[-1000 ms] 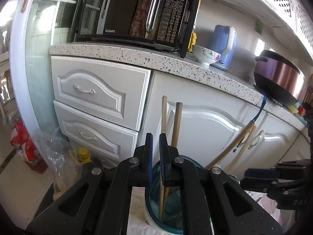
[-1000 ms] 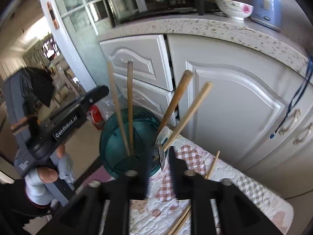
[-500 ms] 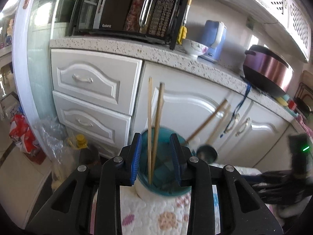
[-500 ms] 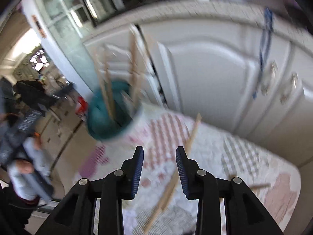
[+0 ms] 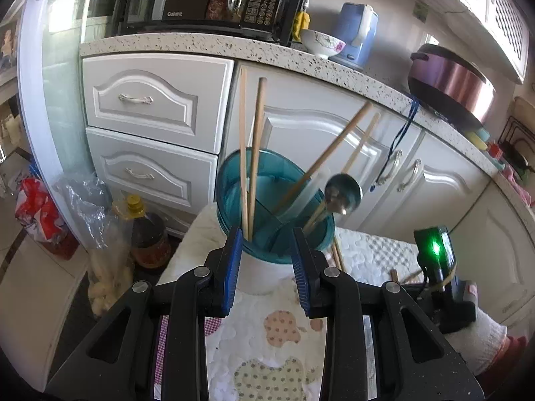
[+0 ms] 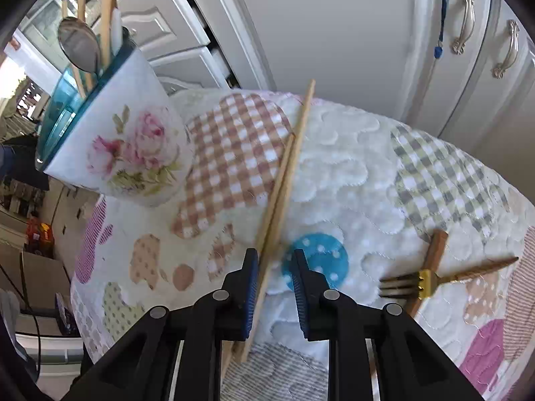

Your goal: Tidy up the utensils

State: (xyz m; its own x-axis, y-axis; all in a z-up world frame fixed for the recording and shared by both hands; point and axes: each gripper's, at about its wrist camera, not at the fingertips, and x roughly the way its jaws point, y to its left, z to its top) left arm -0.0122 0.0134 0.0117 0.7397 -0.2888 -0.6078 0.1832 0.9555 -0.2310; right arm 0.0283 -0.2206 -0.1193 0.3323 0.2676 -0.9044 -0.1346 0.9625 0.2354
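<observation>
A white flowered utensil holder with a teal rim (image 5: 274,200) (image 6: 123,147) stands on a quilted cloth. Two chopsticks (image 5: 249,153), two more wooden handles and a metal spoon (image 5: 343,193) stand in it. My left gripper (image 5: 265,250) is open just in front of the holder, with nothing between its pads. My right gripper (image 6: 274,257) points down at a pair of chopsticks (image 6: 291,160) lying on the cloth. Its jaws are closing around their near end. The sticks rest against the left pad, and the right pad is still apart from them.
A fork (image 6: 404,285) with a wooden handle lies crossed over another wooden handle (image 6: 433,254) on the cloth (image 6: 351,173), right of my right gripper. White cabinet doors (image 6: 334,33) rise behind the cloth. An oil bottle (image 5: 147,234) and plastic bags sit on the floor at the left.
My left gripper went from shut to open and drew back from the holder. My right gripper dropped from the holder down to the chopsticks on the cloth, and its jaws narrowed.
</observation>
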